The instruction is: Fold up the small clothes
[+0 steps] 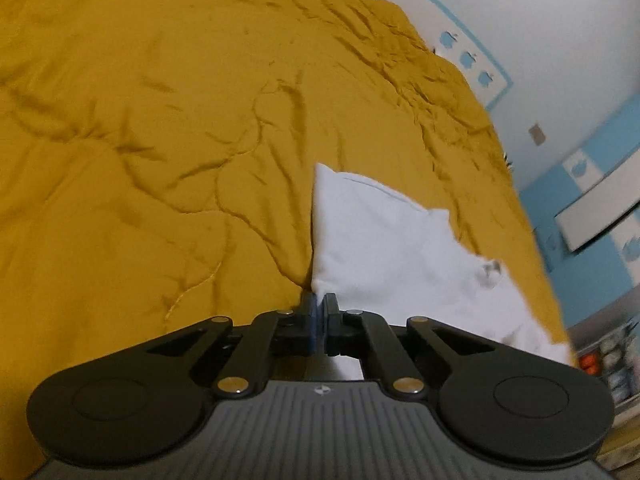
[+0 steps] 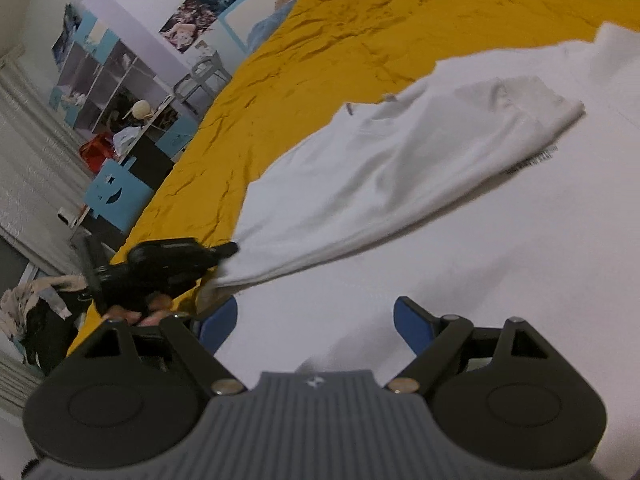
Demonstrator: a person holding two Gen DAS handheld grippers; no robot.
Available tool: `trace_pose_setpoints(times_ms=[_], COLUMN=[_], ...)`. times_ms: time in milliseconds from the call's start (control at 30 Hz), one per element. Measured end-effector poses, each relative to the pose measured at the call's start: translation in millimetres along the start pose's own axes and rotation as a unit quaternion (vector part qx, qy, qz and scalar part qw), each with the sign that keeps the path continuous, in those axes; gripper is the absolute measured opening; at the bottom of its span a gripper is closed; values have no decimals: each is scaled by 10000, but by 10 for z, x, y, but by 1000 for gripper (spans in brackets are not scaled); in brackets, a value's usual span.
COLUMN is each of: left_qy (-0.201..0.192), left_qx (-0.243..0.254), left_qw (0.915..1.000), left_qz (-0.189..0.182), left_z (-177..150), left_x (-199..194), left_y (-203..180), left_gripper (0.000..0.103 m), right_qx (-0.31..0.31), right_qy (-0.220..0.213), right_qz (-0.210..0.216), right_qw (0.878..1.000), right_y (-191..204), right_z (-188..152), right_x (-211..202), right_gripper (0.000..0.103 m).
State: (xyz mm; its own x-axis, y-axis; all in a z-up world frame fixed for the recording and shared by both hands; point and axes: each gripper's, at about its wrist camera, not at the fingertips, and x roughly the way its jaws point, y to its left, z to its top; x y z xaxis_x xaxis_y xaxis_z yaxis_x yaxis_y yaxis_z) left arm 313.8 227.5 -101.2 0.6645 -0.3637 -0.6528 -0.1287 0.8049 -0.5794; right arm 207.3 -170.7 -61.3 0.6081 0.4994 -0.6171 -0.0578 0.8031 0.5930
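Left gripper (image 1: 319, 312) pinches the white shirt's (image 2: 400, 168) edge; right gripper (image 2: 314, 320) gapes wide, empty. The shirt's printed text is unreadable.

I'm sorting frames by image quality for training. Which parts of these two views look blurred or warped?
Left wrist view: the white garment is smeared along its right edge, the yellow bedspread is sharper, and the fisheye bends the wall. Right wrist view: the left gripper pinching the cloth is soft, the right gripper near the lens is crisp, and the bed edge curves.
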Motion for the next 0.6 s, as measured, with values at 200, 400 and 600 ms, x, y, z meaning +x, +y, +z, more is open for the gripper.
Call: trace_pose_setpoints(times_ms=[200,400,600], left_qy=[-148,-1027,-1575], left_qx=[706,589,1257], left_qw=[9946,9846,9635], left_qz=[741,1285,1761], left_z=[12,-3,-203], left_x=[0,-440,-955], left_y=[-75,11,-401], left_gripper=[4,28,50], right_qx=[-196,-370,101], right_qy=[-142,-539,-1235], right_qz=[-128,-315,-746], right_qw=[9996,9974,9895], right_y=[-41,-244,-907], right_z=[13,123,188], right_x=[-133,-557,-1372], right_gripper=[81,81,81])
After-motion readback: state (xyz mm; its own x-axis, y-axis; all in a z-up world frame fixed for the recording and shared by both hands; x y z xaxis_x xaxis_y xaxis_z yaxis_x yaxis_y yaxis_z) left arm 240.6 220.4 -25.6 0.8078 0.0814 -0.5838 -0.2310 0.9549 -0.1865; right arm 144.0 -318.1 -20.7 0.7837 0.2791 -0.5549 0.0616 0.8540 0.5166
